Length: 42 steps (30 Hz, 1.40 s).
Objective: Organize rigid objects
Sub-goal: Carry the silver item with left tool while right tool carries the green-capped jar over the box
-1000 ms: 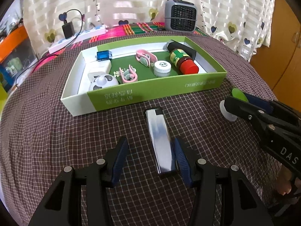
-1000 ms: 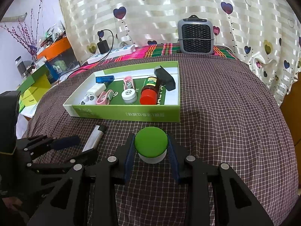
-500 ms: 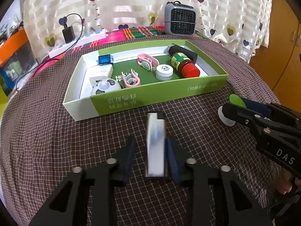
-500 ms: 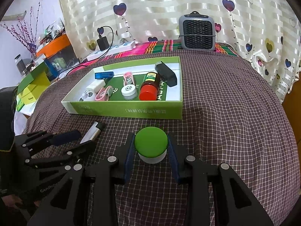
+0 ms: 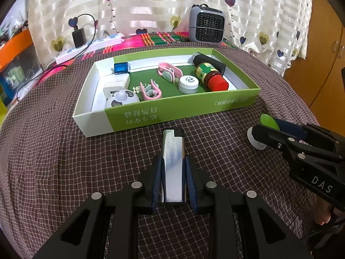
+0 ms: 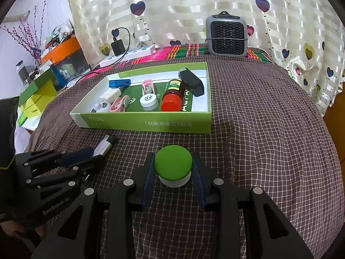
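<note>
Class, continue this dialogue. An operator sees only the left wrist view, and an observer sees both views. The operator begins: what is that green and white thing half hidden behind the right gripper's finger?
Observer: A small white jar with a round green lid, standing upright on the checked cloth.
Operator: Does the right gripper have it?
Observer: Yes. A blue pad sits against each side of the lid.
Operator: What is the black thing behind the red-capped brown bottle in the green cardboard box?
Observer: A black rectangular block, lying at an angle in the box's far right corner, beside the bottle.
</note>
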Each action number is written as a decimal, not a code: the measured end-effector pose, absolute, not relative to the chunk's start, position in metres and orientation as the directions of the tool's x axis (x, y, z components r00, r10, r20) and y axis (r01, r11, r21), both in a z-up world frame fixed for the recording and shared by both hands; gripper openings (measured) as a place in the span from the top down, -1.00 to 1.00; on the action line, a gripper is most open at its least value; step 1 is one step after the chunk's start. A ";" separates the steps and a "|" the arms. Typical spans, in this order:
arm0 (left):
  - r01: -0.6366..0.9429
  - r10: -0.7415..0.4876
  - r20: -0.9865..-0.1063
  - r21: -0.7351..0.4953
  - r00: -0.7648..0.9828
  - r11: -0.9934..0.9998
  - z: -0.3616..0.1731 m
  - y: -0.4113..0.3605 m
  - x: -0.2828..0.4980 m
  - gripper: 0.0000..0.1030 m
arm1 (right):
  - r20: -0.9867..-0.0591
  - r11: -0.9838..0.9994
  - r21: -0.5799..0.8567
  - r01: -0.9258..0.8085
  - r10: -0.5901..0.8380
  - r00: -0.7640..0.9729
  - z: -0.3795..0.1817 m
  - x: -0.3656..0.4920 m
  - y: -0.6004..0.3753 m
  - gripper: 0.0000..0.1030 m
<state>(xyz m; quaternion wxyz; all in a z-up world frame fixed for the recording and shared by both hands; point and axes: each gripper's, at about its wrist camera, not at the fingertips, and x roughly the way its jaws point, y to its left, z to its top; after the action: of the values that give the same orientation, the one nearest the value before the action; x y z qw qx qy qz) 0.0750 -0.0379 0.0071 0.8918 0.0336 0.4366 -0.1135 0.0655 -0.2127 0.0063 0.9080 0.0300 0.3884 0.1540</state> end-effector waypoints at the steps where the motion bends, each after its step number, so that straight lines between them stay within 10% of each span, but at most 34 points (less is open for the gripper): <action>1: 0.232 -0.174 -0.786 -0.039 0.593 0.972 0.007 -0.038 0.075 0.58 | -0.696 0.951 0.175 -0.256 0.304 0.651 0.007 0.066 -0.213 0.32; 42: 0.229 -0.216 -0.681 -0.072 0.700 0.971 0.067 -0.015 0.063 0.58 | -0.636 0.938 0.153 -0.311 0.334 0.695 0.049 0.054 -0.189 0.32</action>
<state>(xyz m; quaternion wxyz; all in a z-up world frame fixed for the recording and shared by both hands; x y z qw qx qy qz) 0.0627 -0.0154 0.0674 0.9219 0.0090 0.3682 -0.1205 0.0536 -0.1891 0.0491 0.9205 0.0164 0.3488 0.1754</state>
